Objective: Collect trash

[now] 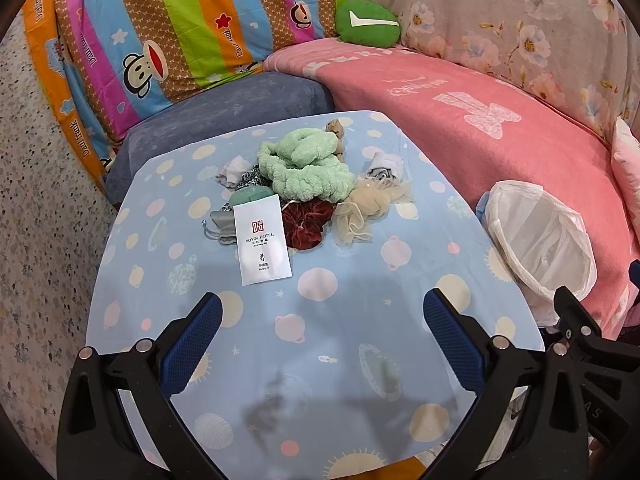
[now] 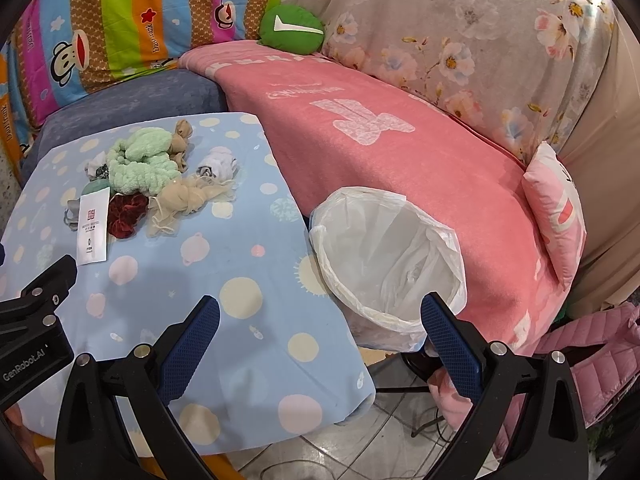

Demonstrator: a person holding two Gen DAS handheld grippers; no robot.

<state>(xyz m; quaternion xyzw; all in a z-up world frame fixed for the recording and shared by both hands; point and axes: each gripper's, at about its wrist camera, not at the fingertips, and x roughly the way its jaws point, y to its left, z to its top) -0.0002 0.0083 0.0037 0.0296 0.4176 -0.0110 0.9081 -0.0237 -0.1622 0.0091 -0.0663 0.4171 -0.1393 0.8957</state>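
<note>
Well ahead of both spread tongs (image 1: 322, 346) lies the trash pile (image 1: 304, 188).

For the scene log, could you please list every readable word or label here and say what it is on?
"BOYIN HOTEL": white paper sachet; smaller print below it is too small to read.
"GenRobot.AI": left gripper's body.
"Captain": striped cartoon quilt; its other script is too distorted to read.
Pink blanket: upside-down lettering, unreadable.
</note>
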